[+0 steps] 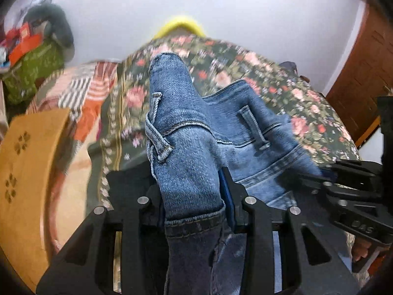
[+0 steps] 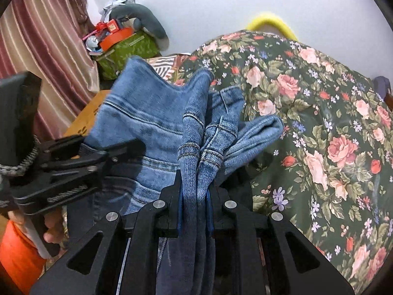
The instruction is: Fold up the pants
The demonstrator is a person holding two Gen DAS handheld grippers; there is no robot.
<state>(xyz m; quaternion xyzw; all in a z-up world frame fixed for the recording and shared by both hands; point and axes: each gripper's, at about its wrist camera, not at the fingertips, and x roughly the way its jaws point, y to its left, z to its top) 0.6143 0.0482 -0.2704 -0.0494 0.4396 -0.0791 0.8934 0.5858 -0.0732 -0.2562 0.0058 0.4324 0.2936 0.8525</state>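
A pair of blue denim pants (image 1: 181, 127) is held up above a bed covered with a dark floral bedspread (image 2: 319, 123), gripped at two places along the waistband. In the left wrist view, the left gripper (image 1: 194, 196) is clenched on a bunched fold of the waistband, with belt loops seen just ahead of the fingers and darker denim hanging down between them. In the right wrist view, the right gripper (image 2: 194, 196) is clamped on several gathered layers of stitched denim, whose folds fan out above the blue-padded fingers. The two grippers are near one another, each seen at the edge of the other's view, and the waistband is stretched between them. Behind the bed, a yellow curved object (image 2: 272, 23) is seen against the white wall. A green patterned box (image 2: 127, 51) piled with clutter and a striped curtain (image 2: 44, 44) are visible to the left, and a tan wooden surface (image 1: 27, 177) with cut-out flower shapes is seen beside the bed.
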